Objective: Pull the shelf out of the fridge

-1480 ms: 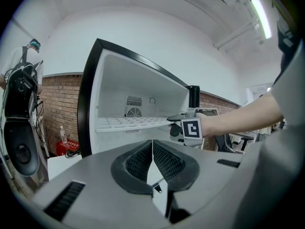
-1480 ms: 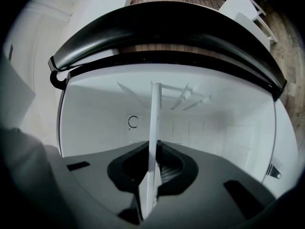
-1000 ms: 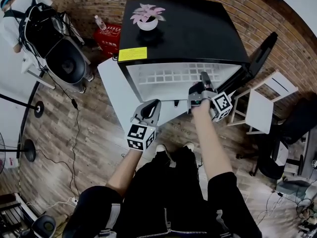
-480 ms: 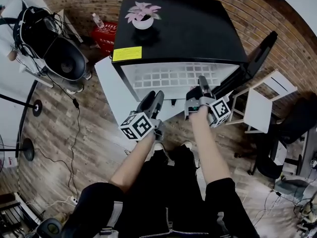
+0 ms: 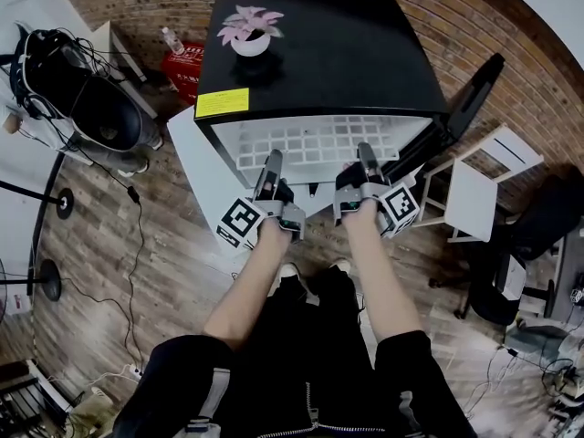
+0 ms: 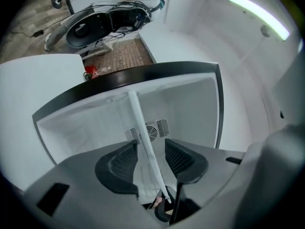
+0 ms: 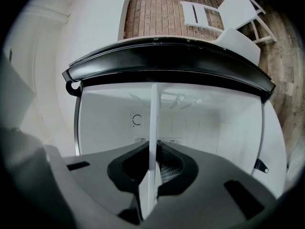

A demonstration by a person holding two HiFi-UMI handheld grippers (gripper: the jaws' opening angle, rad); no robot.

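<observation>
A brown wooden floor (image 5: 100, 245) and a red brick wall (image 5: 173, 3) are seen around one small black fridge (image 5: 347, 53). Its white door (image 5: 196, 167) is swung open to the left. One white shelf (image 5: 315, 142) made of thin bars is held in the fridge. The shelf lies flat, and its long side runs from left to right across the opening. Its front edge is pointed out at the person and sticks out past the fridge front.

Two tools are counted. The left tool (image 5: 272, 164) is set at the left part of the front edge. In the left gripper view its jaws are seen apart, with the white edge passing between them, and the pads are not pressed on it. The right tool (image 5: 366, 156) is set at the right part of the front edge. In the right gripper view its jaws are closed tight on the thin white edge.

One white pot (image 5: 248, 44) stands on top of the fridge, and a pink plant is held in it. One yellow label (image 5: 222, 103) is stuck at the front left corner of the top. One white chair (image 5: 474, 194) is seen to the right of the fridge
</observation>
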